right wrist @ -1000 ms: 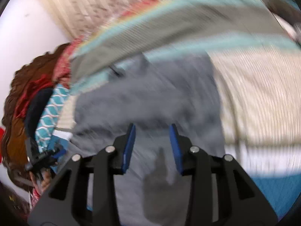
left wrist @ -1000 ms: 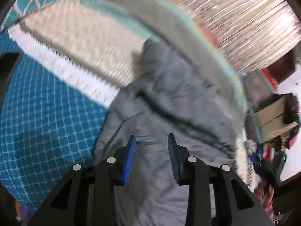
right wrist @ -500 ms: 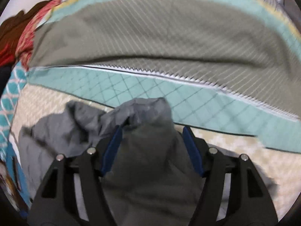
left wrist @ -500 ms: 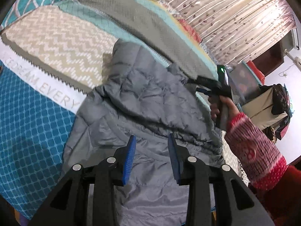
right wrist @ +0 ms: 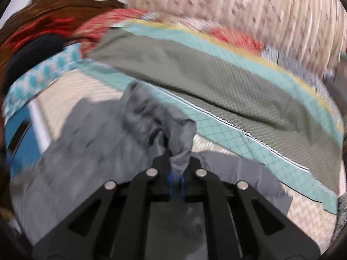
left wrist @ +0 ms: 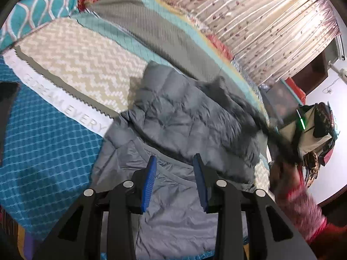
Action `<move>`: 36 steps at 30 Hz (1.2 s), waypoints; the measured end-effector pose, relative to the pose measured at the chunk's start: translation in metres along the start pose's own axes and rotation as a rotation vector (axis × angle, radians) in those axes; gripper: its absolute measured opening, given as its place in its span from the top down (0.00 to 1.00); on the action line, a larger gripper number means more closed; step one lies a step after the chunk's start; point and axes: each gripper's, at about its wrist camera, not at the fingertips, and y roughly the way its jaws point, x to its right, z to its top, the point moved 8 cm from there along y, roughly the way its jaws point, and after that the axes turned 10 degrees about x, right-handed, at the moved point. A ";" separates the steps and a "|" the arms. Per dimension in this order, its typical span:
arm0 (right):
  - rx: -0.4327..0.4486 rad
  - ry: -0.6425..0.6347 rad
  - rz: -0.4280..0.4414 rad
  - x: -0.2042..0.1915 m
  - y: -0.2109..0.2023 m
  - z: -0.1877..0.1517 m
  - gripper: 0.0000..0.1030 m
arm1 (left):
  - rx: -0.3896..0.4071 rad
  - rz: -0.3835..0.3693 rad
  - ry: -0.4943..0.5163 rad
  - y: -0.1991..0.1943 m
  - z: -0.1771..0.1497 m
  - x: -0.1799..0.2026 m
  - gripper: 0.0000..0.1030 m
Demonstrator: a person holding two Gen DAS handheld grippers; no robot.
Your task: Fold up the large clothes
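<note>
A grey quilted jacket (left wrist: 186,117) lies on a patchwork bedspread (left wrist: 82,60), one part folded over its smooth lining. My left gripper (left wrist: 174,169) hovers just above the lining, open, nothing between its blue pads. In the right wrist view my right gripper (right wrist: 176,173) is shut on a bunched fold of the grey jacket (right wrist: 180,134), which rises from between the pads. That same gripper shows blurred at the right edge of the left wrist view, held by a hand in a red patterned sleeve (left wrist: 303,208).
The bedspread has teal, olive and beige zigzag panels (right wrist: 216,80). Floral curtains (left wrist: 260,21) hang behind the bed. A pillow and red bedding (right wrist: 43,43) lie at the head. Cluttered shelves with clothes (left wrist: 312,134) stand at the right.
My right gripper has closed on a fold of the jacket and swung sideways with it. The left gripper has risen slightly and stays open.
</note>
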 end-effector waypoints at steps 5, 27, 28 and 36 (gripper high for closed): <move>0.047 -0.060 0.023 -0.049 -0.096 -0.054 0.96 | 0.064 0.010 -0.011 -0.049 0.006 -0.001 0.22; -0.080 -0.089 0.134 -0.148 -0.225 -0.196 0.50 | -0.018 -0.014 0.188 -0.079 -0.060 0.055 0.22; -0.079 -0.068 0.156 -0.144 -0.234 -0.194 0.50 | -0.039 0.003 0.188 -0.072 -0.065 0.049 0.22; 0.133 0.235 0.150 -0.058 -0.277 -0.110 0.50 | -0.091 0.050 0.186 -0.040 -0.071 0.029 0.22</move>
